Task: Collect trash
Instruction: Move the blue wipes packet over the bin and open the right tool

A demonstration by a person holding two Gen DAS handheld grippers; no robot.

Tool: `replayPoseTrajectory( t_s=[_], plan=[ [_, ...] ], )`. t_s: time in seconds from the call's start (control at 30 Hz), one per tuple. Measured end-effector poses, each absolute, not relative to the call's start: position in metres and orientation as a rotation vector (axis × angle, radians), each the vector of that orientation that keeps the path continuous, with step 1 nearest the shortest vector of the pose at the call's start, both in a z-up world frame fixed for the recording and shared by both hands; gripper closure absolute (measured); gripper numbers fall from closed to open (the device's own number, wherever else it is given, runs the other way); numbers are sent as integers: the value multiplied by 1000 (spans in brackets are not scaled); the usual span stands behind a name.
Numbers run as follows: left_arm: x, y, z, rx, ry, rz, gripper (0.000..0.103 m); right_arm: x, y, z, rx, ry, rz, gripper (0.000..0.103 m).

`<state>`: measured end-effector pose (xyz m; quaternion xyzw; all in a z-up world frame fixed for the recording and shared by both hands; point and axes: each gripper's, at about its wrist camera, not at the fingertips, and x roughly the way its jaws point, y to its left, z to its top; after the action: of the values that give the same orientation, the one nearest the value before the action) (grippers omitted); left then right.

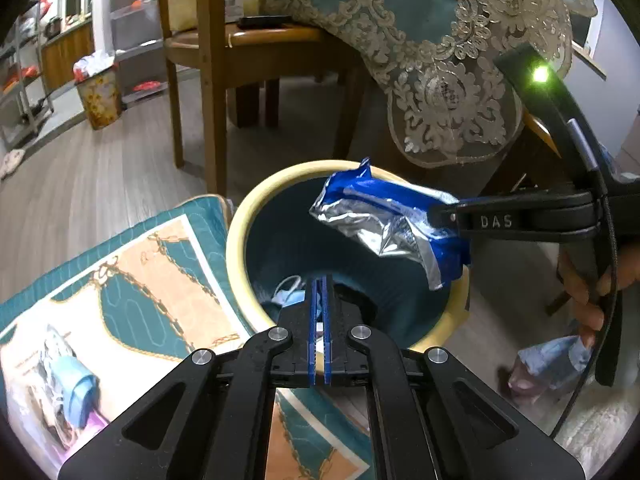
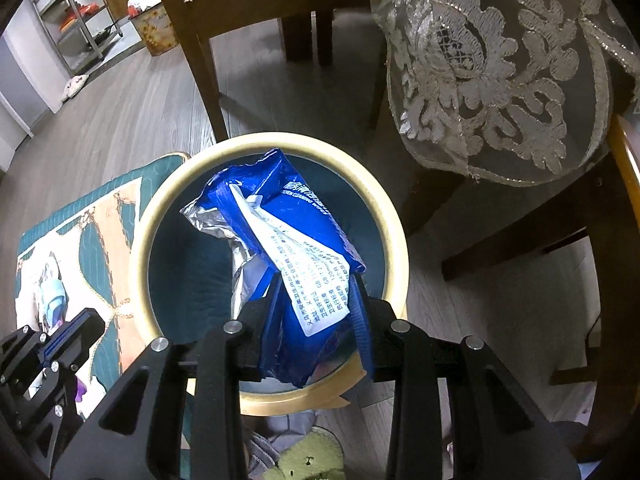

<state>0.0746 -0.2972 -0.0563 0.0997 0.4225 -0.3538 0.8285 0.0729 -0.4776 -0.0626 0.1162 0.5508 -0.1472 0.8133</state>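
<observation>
A round bin (image 1: 240, 220) with a cream rim and dark blue inside stands on the floor; it also shows in the right wrist view (image 2: 394, 216). My right gripper (image 2: 316, 280) is shut on a blue and silver wipes packet (image 2: 296, 216) and holds it over the bin's mouth; the packet also shows in the left wrist view (image 1: 384, 224). My left gripper (image 1: 320, 284) is shut and empty, pointing into the bin from its near edge. A face mask (image 1: 288, 296) lies at the bin's bottom.
A teal and orange mat (image 1: 132, 288) lies left of the bin with a blue face mask (image 1: 78, 392) on it. Another mask (image 1: 552, 360) lies on the floor at right. A wooden chair (image 1: 208, 80) and a lace-edged tablecloth (image 1: 440, 92) stand behind the bin.
</observation>
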Motion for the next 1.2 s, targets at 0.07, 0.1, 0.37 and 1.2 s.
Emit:
replayPoseTrajectory(
  t_s=[0.07,0.1,0.37,1.2],
  plan=[
    [76,-296,-55,207,894,-748,99,73,-476,-62,235,1173,-316,69],
    [77,-295,-55,202,896,-746,99,74,-476,-61,231,1171,-319,65],
    [80,-284,-55,198,909,-729,99,75,-475,-56,230,1148,-330,45],
    [93,-123,-3,86,887,-506,69,109,-352,-32,167,1079,-97,23]
  ],
)
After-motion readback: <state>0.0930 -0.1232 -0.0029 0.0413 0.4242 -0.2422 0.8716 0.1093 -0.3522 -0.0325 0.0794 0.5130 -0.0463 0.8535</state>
